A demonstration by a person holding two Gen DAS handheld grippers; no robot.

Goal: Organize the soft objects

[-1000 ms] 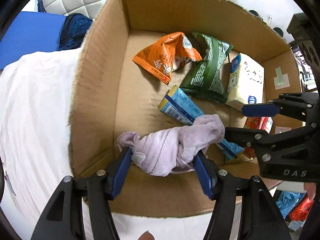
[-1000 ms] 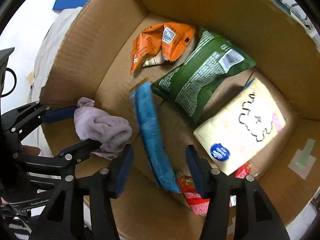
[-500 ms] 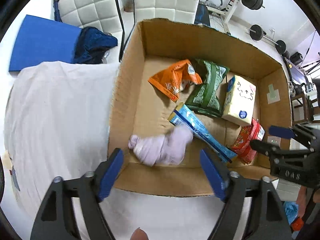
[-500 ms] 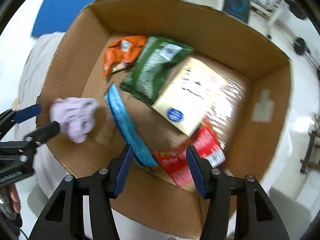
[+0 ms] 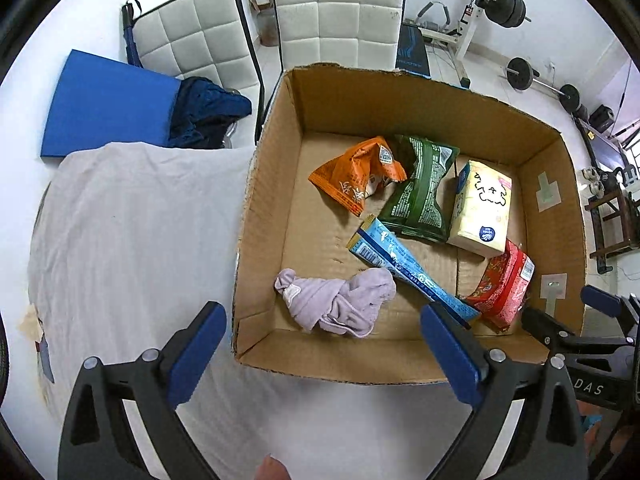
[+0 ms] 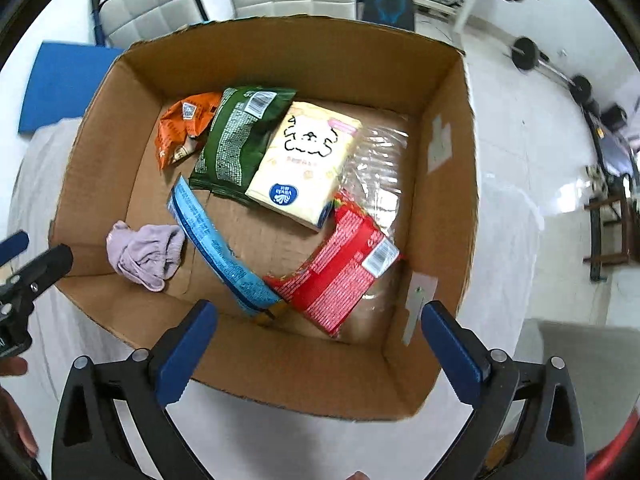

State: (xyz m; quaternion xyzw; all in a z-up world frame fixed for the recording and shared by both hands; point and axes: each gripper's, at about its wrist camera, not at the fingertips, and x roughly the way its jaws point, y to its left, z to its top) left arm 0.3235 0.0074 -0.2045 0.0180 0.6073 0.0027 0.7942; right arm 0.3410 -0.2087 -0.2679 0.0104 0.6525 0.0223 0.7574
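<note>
An open cardboard box stands on a white-clothed table. Inside lie a lilac cloth at the near left, a blue packet, an orange bag, a green bag, a cream tissue pack and a red packet. My left gripper is open and empty, above the box's near edge. My right gripper is open and empty, above the near right side.
White tablecloth spreads left of the box. Two white padded chairs, a blue mat and dark blue fabric lie behind. Gym weights stand far right. A clear plastic bag lies in the box.
My left gripper opened, let go of the lilac cloth into the box, and rose. My right gripper also pulled up and back; the blue packet now lies flat.
</note>
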